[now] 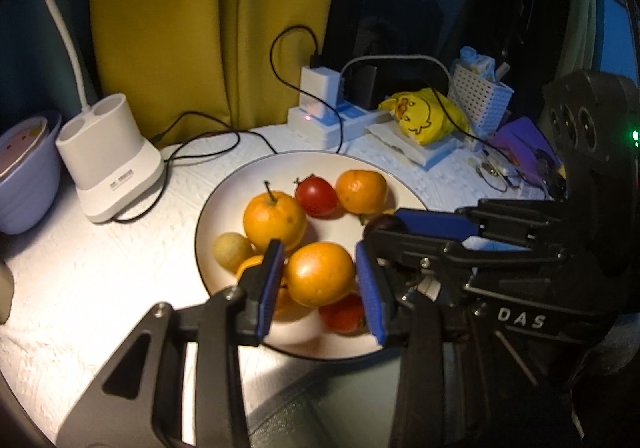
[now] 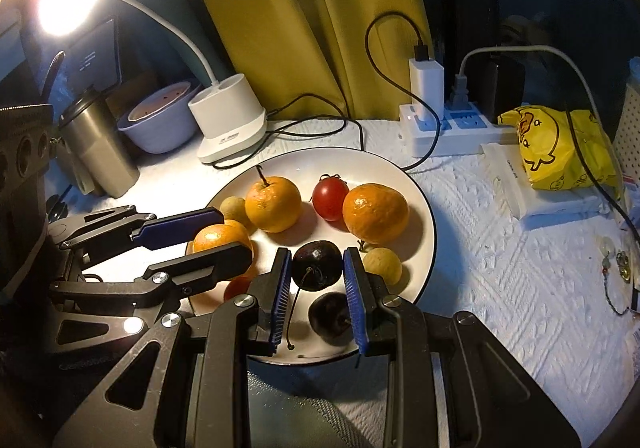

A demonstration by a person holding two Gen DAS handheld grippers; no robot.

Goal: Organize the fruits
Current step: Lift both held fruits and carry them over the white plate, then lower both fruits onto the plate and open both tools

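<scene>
A white plate [image 1: 224, 200] [image 2: 404, 180] holds several fruits: a stemmed orange [image 1: 274, 222] [image 2: 273, 203], a mandarin [image 1: 361, 191] [image 2: 375, 212], a red tomato [image 1: 316, 195] [image 2: 330, 199] and small yellowish fruits [image 1: 231, 251] [image 2: 382, 264]. My left gripper [image 1: 320, 276] [image 2: 232, 232] is shut on an orange [image 1: 320, 268] [image 2: 220, 238] over the plate's near left side, hiding a red fruit [image 1: 344, 314] beneath. My right gripper [image 2: 316, 268] [image 1: 386, 226] is shut on a dark cherry [image 2: 317, 266] with a long stem. A second dark cherry [image 2: 330, 318] lies on the plate under it.
Behind the plate stand a white lamp base [image 1: 108, 164] [image 2: 230, 124], a power strip [image 1: 320, 120] [image 2: 440, 128] with chargers and trailing black cables, and a yellow duck bag [image 1: 424, 114] [image 2: 560, 148]. A purple bowl [image 1: 24, 168] and steel tumbler [image 2: 96, 144] stand at the left.
</scene>
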